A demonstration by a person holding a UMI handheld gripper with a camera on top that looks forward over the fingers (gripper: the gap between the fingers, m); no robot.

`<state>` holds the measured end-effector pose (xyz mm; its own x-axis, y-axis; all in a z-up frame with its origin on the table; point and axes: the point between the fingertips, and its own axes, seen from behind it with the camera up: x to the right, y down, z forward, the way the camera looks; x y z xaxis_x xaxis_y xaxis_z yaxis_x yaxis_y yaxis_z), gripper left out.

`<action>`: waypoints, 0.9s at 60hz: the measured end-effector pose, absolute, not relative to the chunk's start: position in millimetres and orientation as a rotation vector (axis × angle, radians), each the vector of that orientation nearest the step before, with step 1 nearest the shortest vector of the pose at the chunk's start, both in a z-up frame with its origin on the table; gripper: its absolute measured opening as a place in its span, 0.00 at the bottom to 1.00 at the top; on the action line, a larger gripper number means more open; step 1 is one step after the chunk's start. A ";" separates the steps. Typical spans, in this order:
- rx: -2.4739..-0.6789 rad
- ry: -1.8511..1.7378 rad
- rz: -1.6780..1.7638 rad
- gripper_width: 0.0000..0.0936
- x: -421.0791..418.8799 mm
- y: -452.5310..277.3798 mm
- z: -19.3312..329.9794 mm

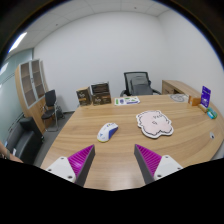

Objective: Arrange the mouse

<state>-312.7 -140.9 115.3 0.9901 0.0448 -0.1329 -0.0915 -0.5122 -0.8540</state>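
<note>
step: approach | jaws spread, empty | mouse (107,131) far ahead on table (60,128) | next: advance, straddle mouse

Gripper fingers (113,163) cut off below

There is one view only, from a wide-angle camera riding on the gripper (113,160) and facing forward along its two fingers, whose purple pads (79,160) show low in the foreground. It sits a little above a round wooden table (120,145), looking slightly down and across it to the far side of the room, where an office chair (138,84) and a white wall stand well away.
</note>
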 end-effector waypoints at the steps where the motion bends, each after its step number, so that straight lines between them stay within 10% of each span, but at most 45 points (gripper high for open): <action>1: -2.111 0.031 0.162 0.88 -318.0 -131.4 108.6; 25: -2.205 0.058 0.141 0.88 -374.0 -23.2 6.4; 54: -2.224 -0.081 0.089 0.88 -394.0 91.8 -12.8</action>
<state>-394.0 91.8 -12.8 0.9953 0.0901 -0.0357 0.0266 -0.6085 -0.7931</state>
